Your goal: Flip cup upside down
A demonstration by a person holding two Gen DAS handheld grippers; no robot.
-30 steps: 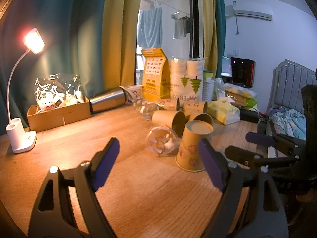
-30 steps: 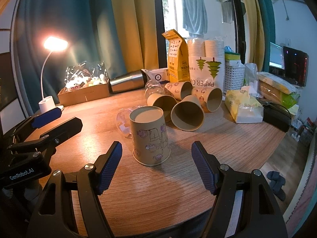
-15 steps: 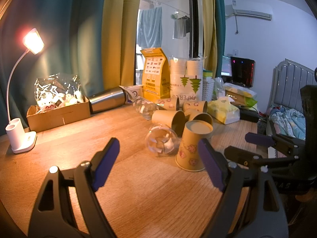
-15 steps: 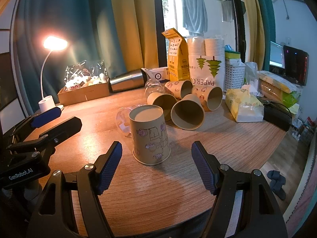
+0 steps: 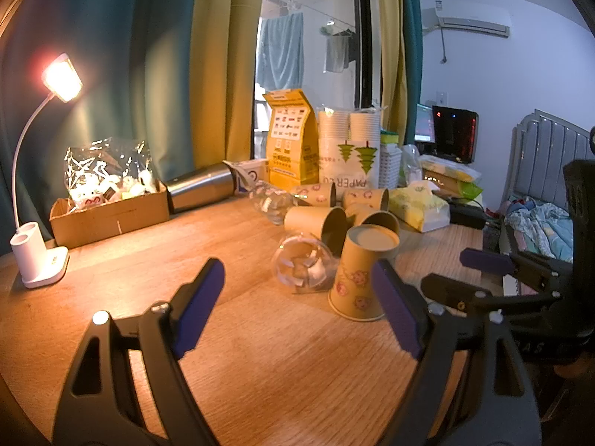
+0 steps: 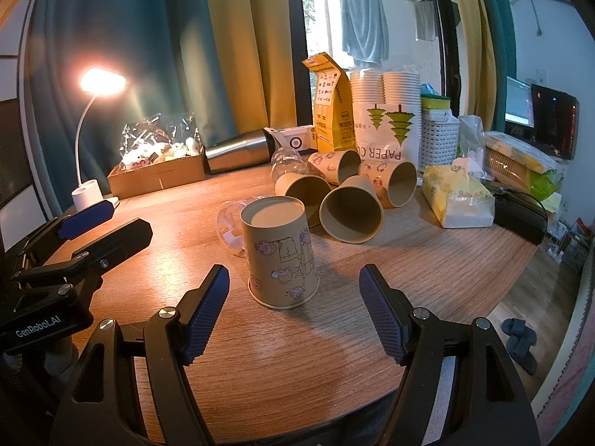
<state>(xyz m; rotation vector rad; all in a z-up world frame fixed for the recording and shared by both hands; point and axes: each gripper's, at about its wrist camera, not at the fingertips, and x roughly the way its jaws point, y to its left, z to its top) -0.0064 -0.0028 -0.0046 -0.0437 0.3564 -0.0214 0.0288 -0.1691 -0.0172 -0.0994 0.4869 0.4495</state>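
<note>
Standing inverted, cup (image 6: 280,254) beyond spread right fingers (image 6: 208,304)

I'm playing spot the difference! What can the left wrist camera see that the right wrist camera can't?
Only the left wrist view shows the air conditioner on the wall and the bed. Only the right wrist view shows the slippers on the floor. Both show the upside-down paper cup, the clear plastic cup lying beside it, the lit lamp, and both open grippers: left gripper, right gripper.
</note>
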